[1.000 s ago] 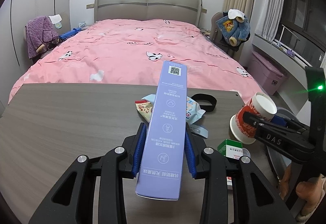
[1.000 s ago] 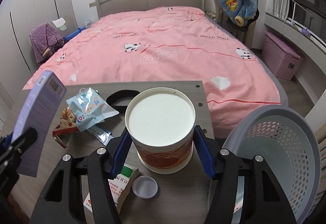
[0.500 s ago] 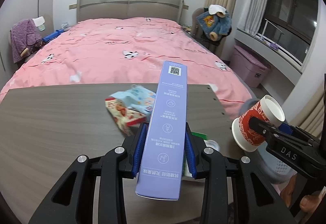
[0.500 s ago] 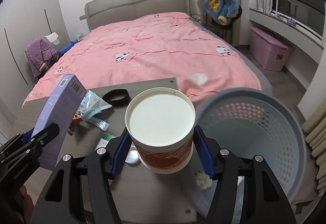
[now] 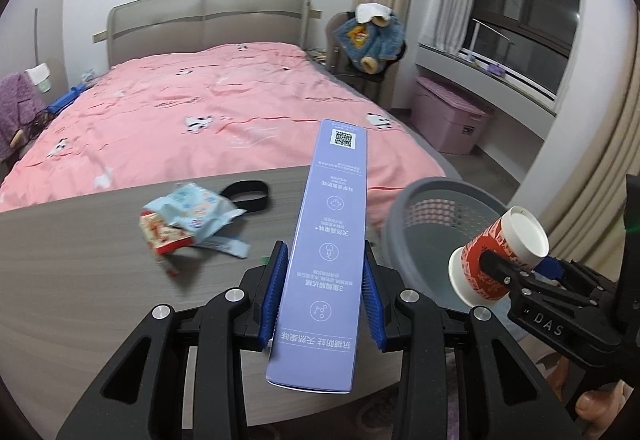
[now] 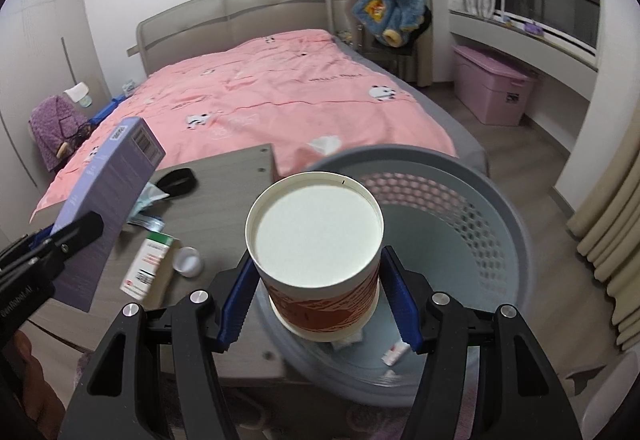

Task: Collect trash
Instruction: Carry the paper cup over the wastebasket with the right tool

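Over the bin point(image 6: 492, 224), my right gripper point(image 6: 318, 304) clamps the cup point(image 6: 316, 248) ready to drop; left gripper point(image 5: 324, 296) clamps the box point(image 5: 328, 240), next up.

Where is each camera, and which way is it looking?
Left wrist: sits on the left claw, looks past its purple box over the table to the bed; the right claw shows too.
Right wrist: sits on the right claw, looks past its cup into the bin.
Both show box, cup, bin, table, bed.
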Tool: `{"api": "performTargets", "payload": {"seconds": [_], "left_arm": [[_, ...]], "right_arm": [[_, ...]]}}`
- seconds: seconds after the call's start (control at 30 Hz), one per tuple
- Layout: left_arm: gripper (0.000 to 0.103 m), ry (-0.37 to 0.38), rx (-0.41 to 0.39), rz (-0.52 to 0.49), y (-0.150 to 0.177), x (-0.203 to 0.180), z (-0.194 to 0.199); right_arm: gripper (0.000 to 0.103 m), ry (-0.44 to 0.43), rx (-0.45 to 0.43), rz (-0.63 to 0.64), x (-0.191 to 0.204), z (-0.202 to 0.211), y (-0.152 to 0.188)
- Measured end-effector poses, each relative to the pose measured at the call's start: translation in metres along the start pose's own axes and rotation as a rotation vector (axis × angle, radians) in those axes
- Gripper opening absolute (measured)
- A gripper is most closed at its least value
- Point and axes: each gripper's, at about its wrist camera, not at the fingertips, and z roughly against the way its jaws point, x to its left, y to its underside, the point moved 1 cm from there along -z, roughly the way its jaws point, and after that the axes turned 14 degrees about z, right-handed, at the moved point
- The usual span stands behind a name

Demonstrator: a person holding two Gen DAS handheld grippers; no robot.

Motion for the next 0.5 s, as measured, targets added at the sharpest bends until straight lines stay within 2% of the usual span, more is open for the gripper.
{"api": "performTargets", "payload": {"seconds": [0.2, 0.5], "left_arm": [[0.035, 0.033, 0.024, -0.042, 0.003, -0.031, -0.007], [0.035, 0.032, 0.066, -0.09, 0.008, -0.068, -0.028]], "right_arm": [[0.059, 0.025, 0.002, -0.06, -0.031, 0.005, 0.01], [0.059, 0.03, 0.013, -0.115, -0.063, -0.002, 0.016]]}}
